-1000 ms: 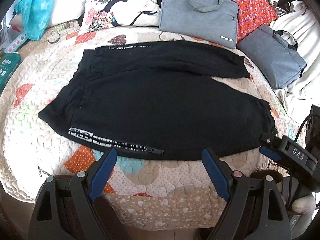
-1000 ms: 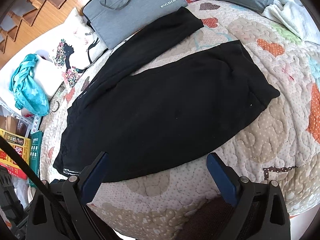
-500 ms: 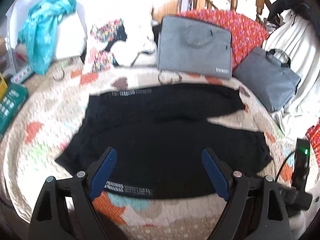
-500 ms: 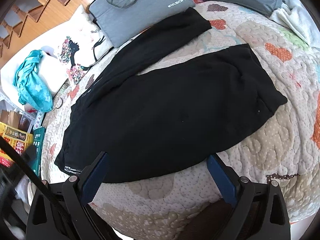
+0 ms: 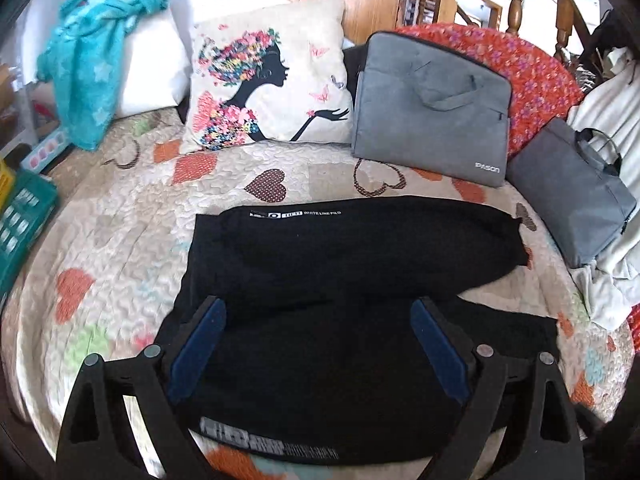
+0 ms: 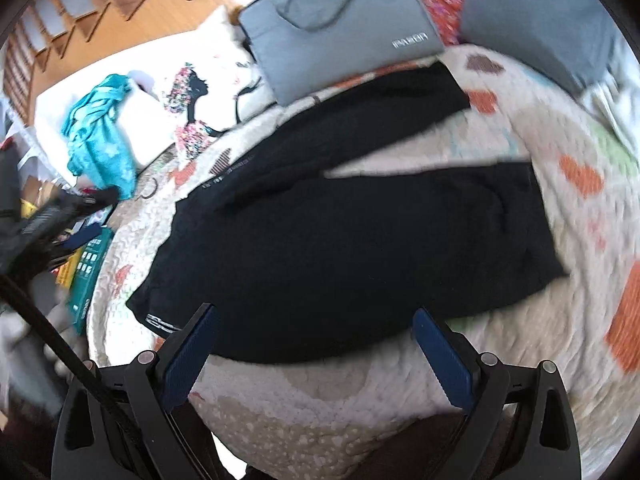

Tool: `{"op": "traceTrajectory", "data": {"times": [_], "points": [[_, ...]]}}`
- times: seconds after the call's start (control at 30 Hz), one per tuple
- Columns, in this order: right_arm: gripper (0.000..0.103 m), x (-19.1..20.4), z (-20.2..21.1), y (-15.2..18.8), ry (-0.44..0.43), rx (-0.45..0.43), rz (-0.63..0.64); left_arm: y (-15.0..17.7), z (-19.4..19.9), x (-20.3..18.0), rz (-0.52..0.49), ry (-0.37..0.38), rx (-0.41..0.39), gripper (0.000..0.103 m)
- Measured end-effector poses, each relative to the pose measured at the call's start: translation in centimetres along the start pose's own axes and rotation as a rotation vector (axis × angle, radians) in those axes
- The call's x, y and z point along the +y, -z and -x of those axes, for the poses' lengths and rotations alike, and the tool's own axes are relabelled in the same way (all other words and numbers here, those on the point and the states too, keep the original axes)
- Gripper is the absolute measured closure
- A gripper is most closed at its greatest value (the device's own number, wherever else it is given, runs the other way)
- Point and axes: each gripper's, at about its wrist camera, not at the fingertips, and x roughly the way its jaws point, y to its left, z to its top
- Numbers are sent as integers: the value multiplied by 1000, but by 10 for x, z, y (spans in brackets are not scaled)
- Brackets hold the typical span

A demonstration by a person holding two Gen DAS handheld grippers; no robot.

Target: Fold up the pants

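Black left tool (image 5: 316,344), blue pads, silver screws; right tool (image 6: 314,350) alike (black cable beside)

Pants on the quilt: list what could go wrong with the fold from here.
1. The pants lie with legs splayed apart, quilt showing between them; a fold now may come out crooked.
2. The far leg's cuff ends close to the grey bag; a sweep there could nudge it.
3. Both grippers, left and right, have open, empty jaws, so a shallow pinch might catch quilt too.

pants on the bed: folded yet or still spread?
Spread. The black pants lie flat on the quilt, both legs apart with quilt showing between them; no part is doubled over.
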Motion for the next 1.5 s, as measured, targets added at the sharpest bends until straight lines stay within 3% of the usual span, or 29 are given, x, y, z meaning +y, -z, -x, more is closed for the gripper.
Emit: {"op": "traceTrajectory", "data": {"times": [0.27,0.37,0.53,0.67,0.8,0.97,1.0,1.03,1.07,1.1,1.13,1.17,1.33,1.5], "points": [[3,-15,-48,-114,77,43,176,-59,-102,36,-27,40,125,10],[3,-20,-87,-159,141,55,295,-78,-143,44,-56,66,175,10],[4,-38,-157,-212,173,136,390,-95,-202,51,-129,119,248,10],[4,-46,-197,-237,192,159,458,-103,-236,48,-217,179,290,10],[11,-56,-236,-251,165,254,491,-103,-271,40,-343,202,349,10],[14,-61,-256,-255,153,275,510,-99,-273,25,-481,197,348,12],[16,-59,-256,-254,151,278,515,-97,-270,24,-491,207,349,25],[26,-58,-254,-253,145,280,517,-97,-266,21,-501,230,349,35],[44,-56,-251,-252,132,285,513,-97,-263,19,-505,255,356,64],[55,-54,-248,-252,110,293,495,-96,-258,18,-499,277,367,76],[89,-54,-246,-252,74,311,464,-95,-253,18,-498,276,367,79],[99,-56,-244,-252,39,330,423,-92,-248,16,-504,266,359,82],[99,-41,-218,-236,63,299,393,-91,-216,16,-492,214,309,88],[99,-18,-154,-208,33,249,360,-81,-151,27,-446,207,242,88]]}}
